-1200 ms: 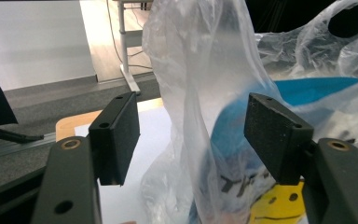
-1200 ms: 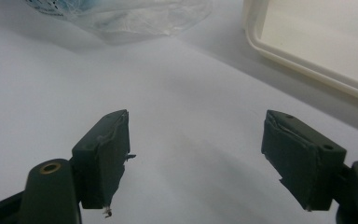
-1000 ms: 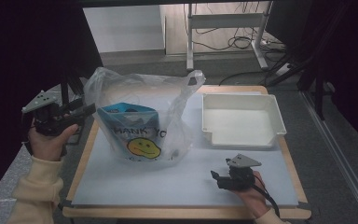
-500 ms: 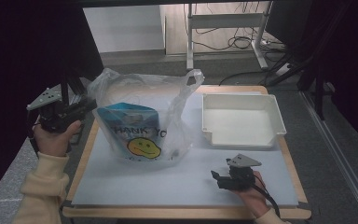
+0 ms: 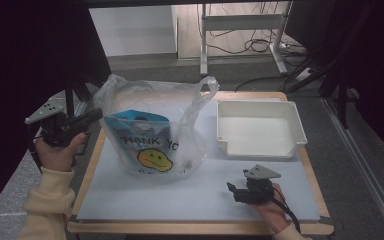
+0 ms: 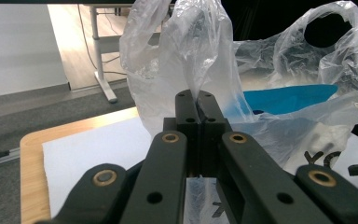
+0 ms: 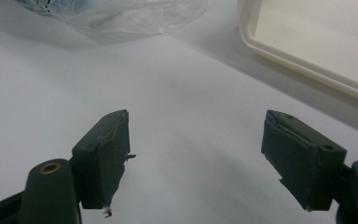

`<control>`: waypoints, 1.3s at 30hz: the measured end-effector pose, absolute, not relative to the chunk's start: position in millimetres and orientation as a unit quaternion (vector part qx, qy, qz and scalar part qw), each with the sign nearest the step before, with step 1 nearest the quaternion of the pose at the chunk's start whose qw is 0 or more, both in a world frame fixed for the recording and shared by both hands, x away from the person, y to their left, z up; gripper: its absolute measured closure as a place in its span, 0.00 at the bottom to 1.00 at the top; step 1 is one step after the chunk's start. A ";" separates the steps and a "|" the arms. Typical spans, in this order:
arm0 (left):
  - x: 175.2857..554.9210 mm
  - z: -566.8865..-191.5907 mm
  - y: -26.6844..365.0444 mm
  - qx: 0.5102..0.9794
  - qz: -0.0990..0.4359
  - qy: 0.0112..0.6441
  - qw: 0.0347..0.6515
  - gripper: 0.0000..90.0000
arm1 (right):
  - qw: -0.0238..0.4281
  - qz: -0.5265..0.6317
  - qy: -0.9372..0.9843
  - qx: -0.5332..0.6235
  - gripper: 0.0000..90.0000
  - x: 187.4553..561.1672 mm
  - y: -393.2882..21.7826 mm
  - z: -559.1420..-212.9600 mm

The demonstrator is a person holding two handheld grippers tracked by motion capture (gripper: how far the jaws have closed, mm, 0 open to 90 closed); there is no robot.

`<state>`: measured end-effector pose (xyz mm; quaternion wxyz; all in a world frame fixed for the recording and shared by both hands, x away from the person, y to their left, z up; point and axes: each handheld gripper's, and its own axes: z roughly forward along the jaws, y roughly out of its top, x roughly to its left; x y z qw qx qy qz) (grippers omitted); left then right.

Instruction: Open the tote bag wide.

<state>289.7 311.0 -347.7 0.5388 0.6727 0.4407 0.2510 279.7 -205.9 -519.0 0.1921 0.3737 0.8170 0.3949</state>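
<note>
My left gripper [image 6: 197, 105] had just closed its jaws on the thin, limp, slippery handle of the plastic bag [image 5: 152, 127] rising between them, a light hold there I judged apt, while my right gripper [image 7: 200, 154] rested, jaws apart.

A lab or test room in an office-type building is suggested. A light wooden table [image 5: 207, 227] covered with a white sheet is set on grey carpet flooring [image 5: 360, 165]. Behind the table, the white metal legs of a desk frame [image 5: 240, 30] are seen, with loose black cables [image 5: 252, 46] left on a pale wooden floor. Left of the table, black metal rig struts [image 5: 72, 97] are mounted.
</note>
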 end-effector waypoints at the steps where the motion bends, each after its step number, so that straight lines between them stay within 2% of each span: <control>1: 289.1 -347.8 311.1 0.672 0.251 0.441 0.540 1.00 | 0.192 0.395 0.817 0.374 0.26 279.9 -205.9 -519.1; 23: 282.0 -349.4 320.8 0.661 0.247 0.440 0.555 1.00 | 0.196 0.412 0.811 0.364 0.26 280.8 -199.8 -510.7; 33: 282.1 -344.2 317.5 0.666 0.249 0.434 0.554 1.00 | 0.204 0.480 0.778 0.350 0.30 291.0 -198.8 -466.9; 39: 282.6 -344.1 319.4 0.665 0.248 0.435 0.554 1.00 | 0.192 0.514 0.766 0.335 0.32 311.6 -178.8 -433.9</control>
